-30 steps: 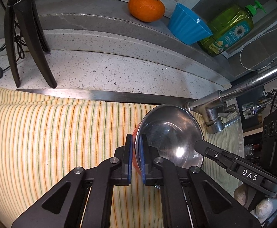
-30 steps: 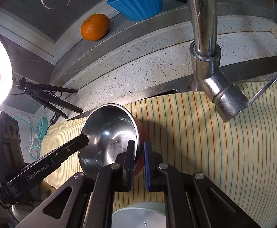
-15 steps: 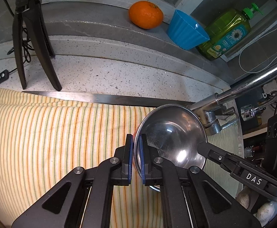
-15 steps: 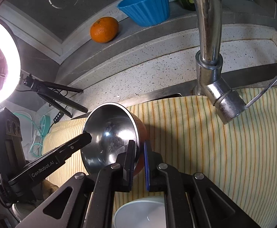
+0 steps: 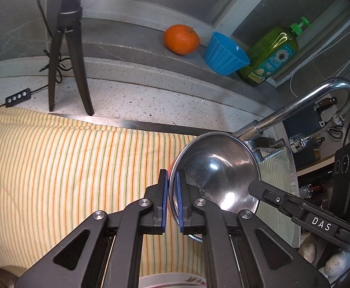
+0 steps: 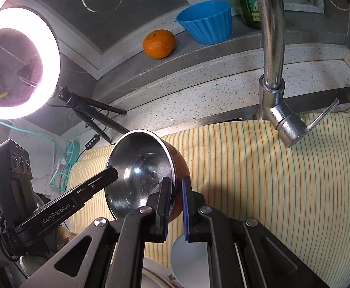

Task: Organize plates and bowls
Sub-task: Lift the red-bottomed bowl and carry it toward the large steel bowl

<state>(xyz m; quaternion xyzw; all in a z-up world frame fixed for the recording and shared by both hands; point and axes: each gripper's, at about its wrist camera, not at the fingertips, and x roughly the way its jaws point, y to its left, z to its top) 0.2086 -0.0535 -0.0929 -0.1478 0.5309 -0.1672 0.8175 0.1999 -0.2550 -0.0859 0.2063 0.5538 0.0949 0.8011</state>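
A steel bowl with an orange-red outside hangs in the air above the striped cloth, held from both sides. My left gripper is shut on its left rim, one pad inside and one outside. My right gripper is shut on the opposite rim of the same steel bowl. Each view shows the other gripper's finger reaching into the bowl. Below, at the bottom edge, a white bowl and a patterned plate rim show partly behind my fingers.
A chrome faucet rises close to the right of the bowl. On the stone ledge behind sit an orange, a blue fluted cup and a green soap bottle. A ring light on a black tripod stands at the left.
Both grippers have risen with the steel bowl between them. More of the ledge, tripod and ring light has come into view, and the white bowl below shows more.
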